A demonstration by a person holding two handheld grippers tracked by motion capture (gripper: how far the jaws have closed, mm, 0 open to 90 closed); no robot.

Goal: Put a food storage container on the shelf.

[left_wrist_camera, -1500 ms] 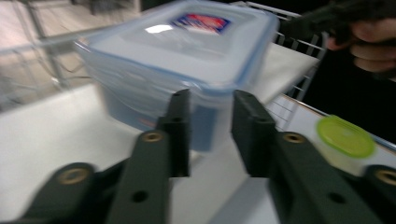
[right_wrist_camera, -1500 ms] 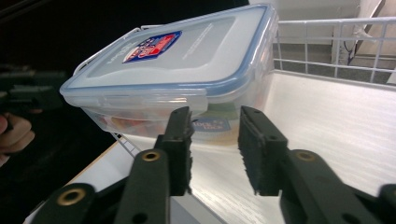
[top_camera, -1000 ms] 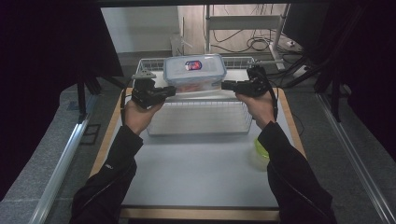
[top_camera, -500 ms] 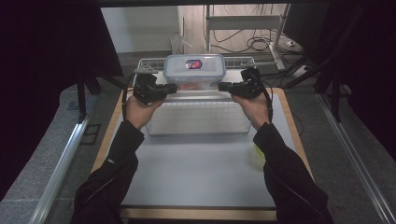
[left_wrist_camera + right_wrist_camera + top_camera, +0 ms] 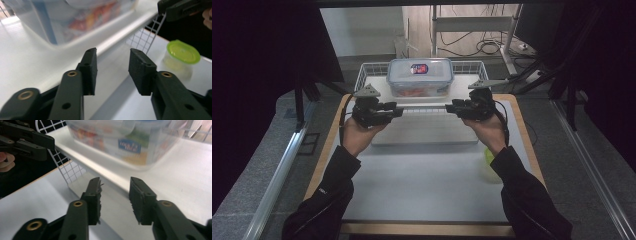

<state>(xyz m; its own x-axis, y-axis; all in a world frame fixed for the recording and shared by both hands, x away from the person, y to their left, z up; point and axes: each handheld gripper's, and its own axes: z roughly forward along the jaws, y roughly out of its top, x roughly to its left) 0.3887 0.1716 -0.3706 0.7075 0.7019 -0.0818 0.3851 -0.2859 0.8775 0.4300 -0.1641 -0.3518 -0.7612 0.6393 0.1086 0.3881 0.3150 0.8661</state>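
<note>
The clear lidded container (image 5: 420,76) is sitting in the white wire basket (image 5: 362,75) at the table's far edge, with bare tabletop lying open below. The left gripper (image 5: 398,108) and right gripper (image 5: 450,106) are hovering just before the basket's front rim, jaws having just been opening, parted with nothing between them.

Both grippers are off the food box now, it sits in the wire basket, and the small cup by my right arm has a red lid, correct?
Not quite: the cup's lid is yellow-green, not red, as the left gripper view shows. The rest holds: the left gripper and right gripper have just been opening, nothing between them, and the food box sits in the wire basket.
</note>
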